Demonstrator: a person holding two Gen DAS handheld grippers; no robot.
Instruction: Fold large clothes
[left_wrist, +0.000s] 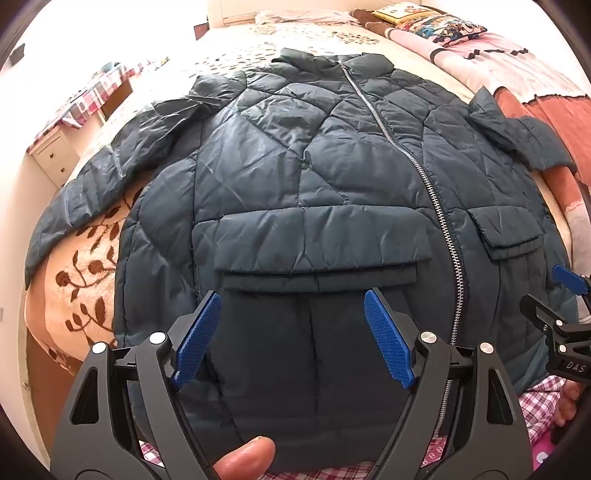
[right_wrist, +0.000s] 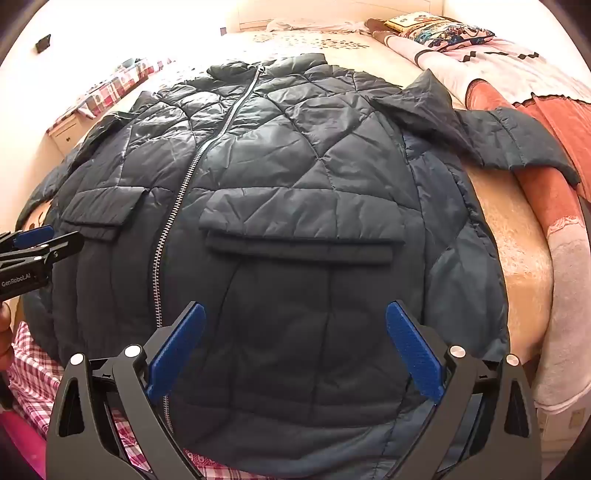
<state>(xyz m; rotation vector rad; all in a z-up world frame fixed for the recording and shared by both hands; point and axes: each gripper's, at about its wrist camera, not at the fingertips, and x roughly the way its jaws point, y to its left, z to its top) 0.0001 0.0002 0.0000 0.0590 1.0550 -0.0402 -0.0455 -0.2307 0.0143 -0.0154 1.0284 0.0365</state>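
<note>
Lying flat and face-up on the bed (left_wrist: 92, 266), one dark quilted jacket (left_wrist: 295, 166), zip (left_wrist: 417, 162) closed from collar to hem, front toward both cameras.

Item: jacket. Spread across the patterned bedspread, hem nearest the person, collar (right_wrist: 258, 66) farthest. Two flap pockets (right_wrist: 299, 221) on the lower front, both flat. Left sleeve (left_wrist: 92, 177) stretched outward and down along the bed's edge; right sleeve (right_wrist: 498, 136) angled out toward the blankets (right_wrist: 546, 110) at the far side. No fold visible anywhere in the body.

Item: left gripper (left_wrist: 291, 332). Blue pads spread wide, nothing between them; hovers over the lower left panel below the pocket, tilted down at the cloth. Contact with the fabric cannot be confirmed. A thumb (left_wrist: 247, 458) shows at its base.

Item: right gripper (right_wrist: 295, 343). Pads spread at their widest, empty; poised above the lower right panel, likewise aimed downward.

Step in hand, by judgement: the start of the fold. Garment appears laid out and smoothed; neither sleeve is brought in yet.

Next move, by judgement: each gripper needs an edge to pinch, probably a sleeve or side seam, to be carried inward across the chest. Padding is thick and slippery, so a deep bite on the fabric seems wise. The right sleeve, overlapping the blankets, may drag them along.
</note>
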